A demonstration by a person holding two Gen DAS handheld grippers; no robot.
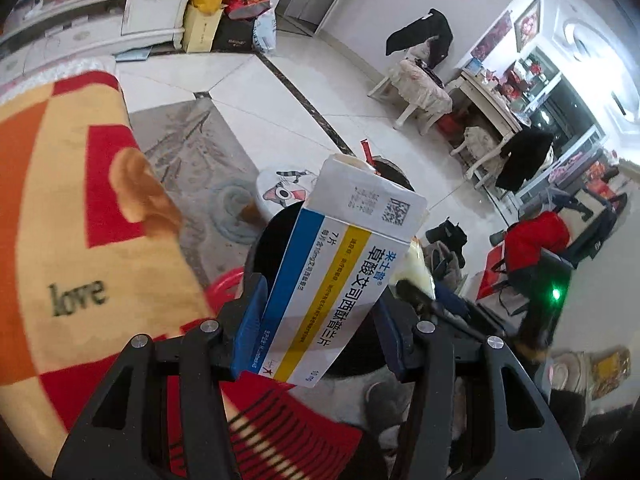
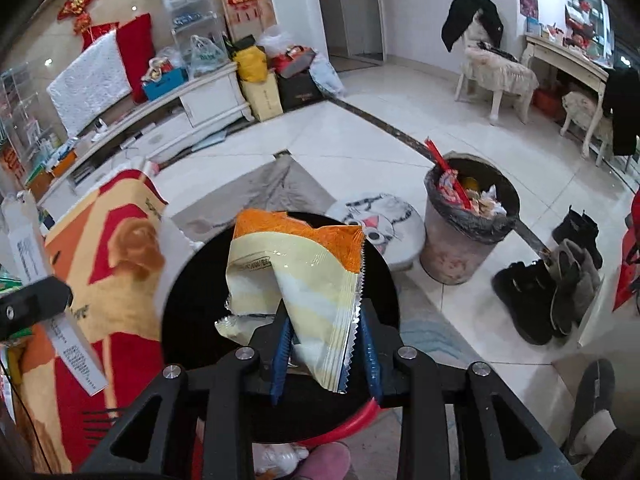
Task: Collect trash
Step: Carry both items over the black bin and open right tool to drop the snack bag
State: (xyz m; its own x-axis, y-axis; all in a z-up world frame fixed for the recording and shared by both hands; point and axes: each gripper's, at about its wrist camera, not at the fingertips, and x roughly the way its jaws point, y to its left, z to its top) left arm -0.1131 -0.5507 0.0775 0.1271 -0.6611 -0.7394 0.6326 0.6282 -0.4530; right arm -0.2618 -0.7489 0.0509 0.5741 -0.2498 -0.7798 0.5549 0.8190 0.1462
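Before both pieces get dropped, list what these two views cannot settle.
- Left wrist: the trash bin is almost wholly hidden behind the medicine box.
- Right wrist: print on the snack wrapper is too small to read.
- Right wrist: the medicine box is partly covered by the left gripper's black frame.

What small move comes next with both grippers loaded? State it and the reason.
Probably carry the right gripper, shut on the snack wrapper, forward and right toward the trash bin on the floor. The bin is open-topped and nearly full, and the left gripper already holds the medicine box.
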